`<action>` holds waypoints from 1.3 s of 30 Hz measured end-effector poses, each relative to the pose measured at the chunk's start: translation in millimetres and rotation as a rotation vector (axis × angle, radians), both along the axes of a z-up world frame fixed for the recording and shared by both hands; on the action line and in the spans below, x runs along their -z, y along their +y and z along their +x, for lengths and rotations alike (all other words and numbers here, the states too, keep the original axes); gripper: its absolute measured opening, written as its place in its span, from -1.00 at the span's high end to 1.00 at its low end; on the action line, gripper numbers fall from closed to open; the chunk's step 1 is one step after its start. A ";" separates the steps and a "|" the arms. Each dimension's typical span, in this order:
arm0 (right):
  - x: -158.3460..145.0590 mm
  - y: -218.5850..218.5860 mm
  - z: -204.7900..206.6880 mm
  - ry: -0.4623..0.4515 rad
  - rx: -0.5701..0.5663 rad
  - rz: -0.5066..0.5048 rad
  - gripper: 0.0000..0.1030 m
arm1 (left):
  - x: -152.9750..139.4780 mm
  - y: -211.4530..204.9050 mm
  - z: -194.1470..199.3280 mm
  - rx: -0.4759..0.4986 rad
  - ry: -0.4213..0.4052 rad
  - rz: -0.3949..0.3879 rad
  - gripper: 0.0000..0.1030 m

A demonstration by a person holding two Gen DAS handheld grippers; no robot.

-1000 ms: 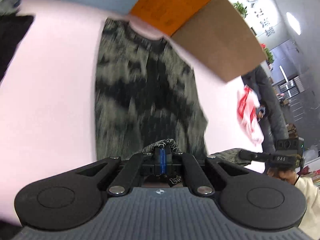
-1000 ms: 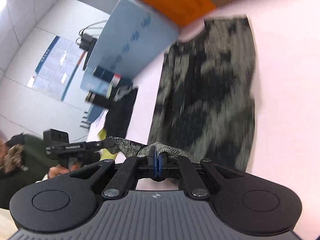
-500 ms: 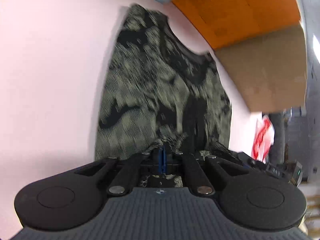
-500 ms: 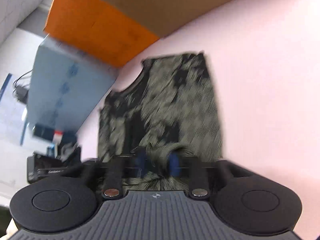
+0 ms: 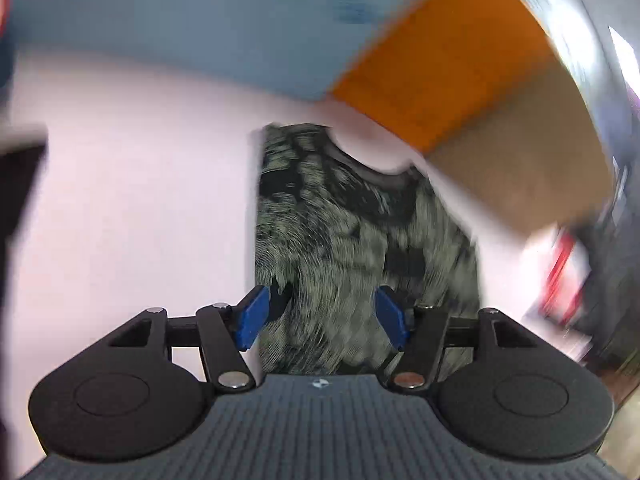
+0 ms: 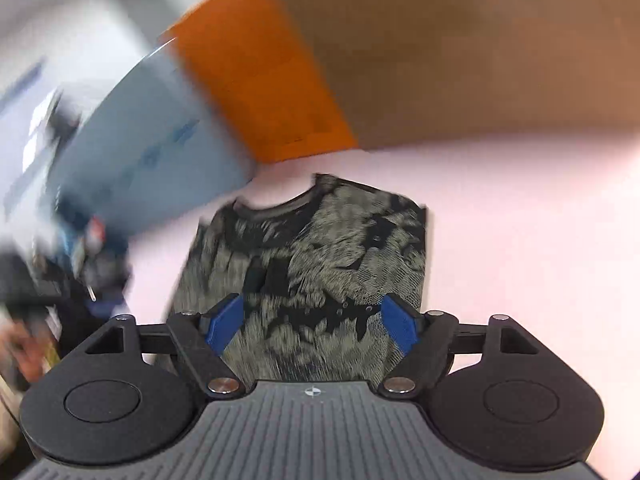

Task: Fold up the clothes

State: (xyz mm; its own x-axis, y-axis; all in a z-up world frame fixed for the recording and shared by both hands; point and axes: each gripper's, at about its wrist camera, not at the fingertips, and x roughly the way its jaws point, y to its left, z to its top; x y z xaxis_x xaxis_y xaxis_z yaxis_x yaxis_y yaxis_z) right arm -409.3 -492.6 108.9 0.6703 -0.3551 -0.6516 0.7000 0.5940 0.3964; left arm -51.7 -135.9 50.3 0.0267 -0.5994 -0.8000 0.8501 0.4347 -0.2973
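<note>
A black and olive patterned shirt [image 5: 352, 232] lies folded into a narrow stack on the pink table [image 5: 140, 208], its neckline at the far end. It also shows in the right wrist view [image 6: 320, 264]. My left gripper [image 5: 322, 316] is open and empty, with its blue pads [image 5: 252, 316] spread above the shirt's near edge. My right gripper [image 6: 312, 324] is open and empty too, its blue pads [image 6: 400, 328] spread over the near edge of the shirt. Both views are blurred by motion.
An orange and brown cardboard box [image 5: 460, 92] and a light blue box [image 5: 180, 28] stand at the table's far edge behind the shirt; both show in the right wrist view [image 6: 360, 60]. A dark cloth [image 5: 16, 200] lies at the far left. Clutter [image 6: 80, 264] sits left.
Both grippers were shut on the shirt's near edge and carried it forward over the shirt. Now both have opened and let go, and the shirt lies shorter.
</note>
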 end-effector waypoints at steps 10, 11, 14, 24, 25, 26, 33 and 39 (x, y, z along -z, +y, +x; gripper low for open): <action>0.8 79.1 30.2 0.164 -0.146 -0.183 -0.89 | 16.2 -7.7 -129.3 0.260 -0.394 0.247 -0.64; 1.6 79.9 31.5 0.173 -0.146 -0.177 -0.93 | 16.4 -7.7 -127.3 0.234 -0.380 0.259 -0.64; 3.3 80.0 35.6 0.197 -0.152 -0.162 -1.00 | 16.4 -9.1 -119.8 0.169 -0.365 0.295 -0.65; 1.3 49.9 56.3 0.310 -0.178 -0.159 -1.00 | 13.6 -25.5 -91.5 0.066 -0.306 0.332 -0.67; 0.0 44.4 56.4 0.303 -0.177 -0.169 -1.00 | 12.0 -28.3 -87.9 0.065 -0.306 0.320 -0.67; -1.3 39.0 56.6 0.296 -0.175 -0.179 -1.00 | 10.1 -31.0 -83.9 0.064 -0.304 0.306 -0.67; -12.3 -30.1 44.3 0.248 -0.162 -0.227 -1.00 | -3.2 -52.7 -12.5 -0.012 -0.163 0.150 -0.67; 10.3 -88.1 48.8 0.252 -0.216 -0.154 -0.99 | 10.3 -83.7 35.9 -0.052 -0.126 0.170 -0.69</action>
State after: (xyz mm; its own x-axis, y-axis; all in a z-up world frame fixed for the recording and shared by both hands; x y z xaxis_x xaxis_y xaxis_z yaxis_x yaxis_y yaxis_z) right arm -360.5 -580.7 98.6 0.5657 -0.3296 -0.7559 0.6161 0.7782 0.1218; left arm -15.9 -219.6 40.0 0.1602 -0.4510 -0.8780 0.8509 0.5140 -0.1088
